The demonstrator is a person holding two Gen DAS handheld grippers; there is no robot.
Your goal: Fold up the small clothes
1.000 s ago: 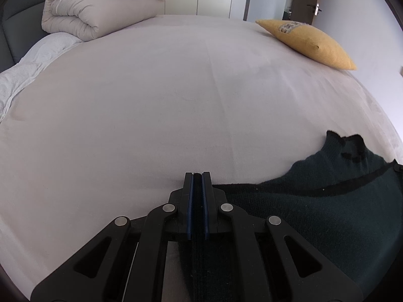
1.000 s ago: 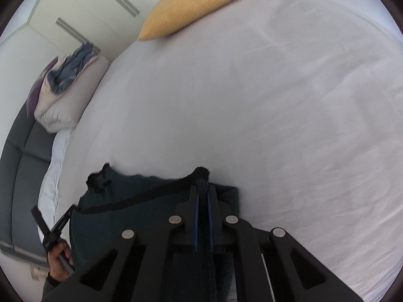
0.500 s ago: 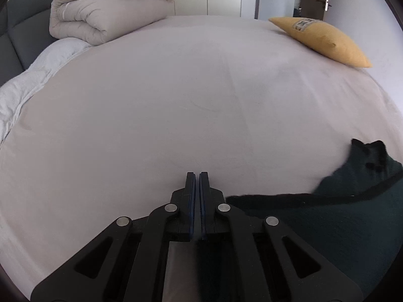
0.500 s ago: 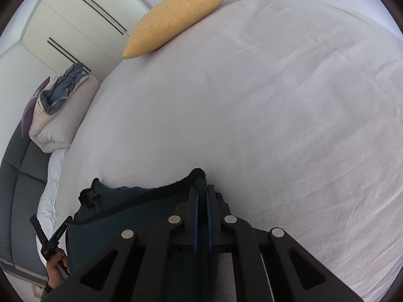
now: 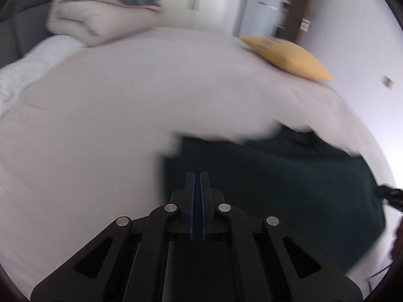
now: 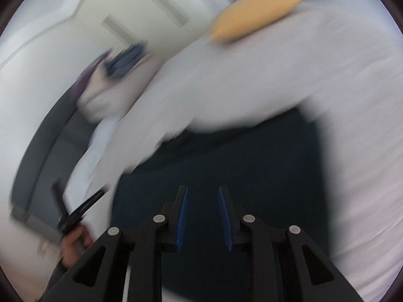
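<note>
I angle both grippers downward over the bed (image 5: 100, 125). My left gripper (image 5: 197, 193) is pressed together; my right gripper (image 6: 203, 201) has just been opening, empty, above the soft dark garment (image 6: 239, 156) spread flat on the sheet.

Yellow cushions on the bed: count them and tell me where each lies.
1. The yellow cushion lies at the far edge of the bed, beyond the dark garment. The pictures are blurred and cover only part of the bed, so another could be hidden.
</note>
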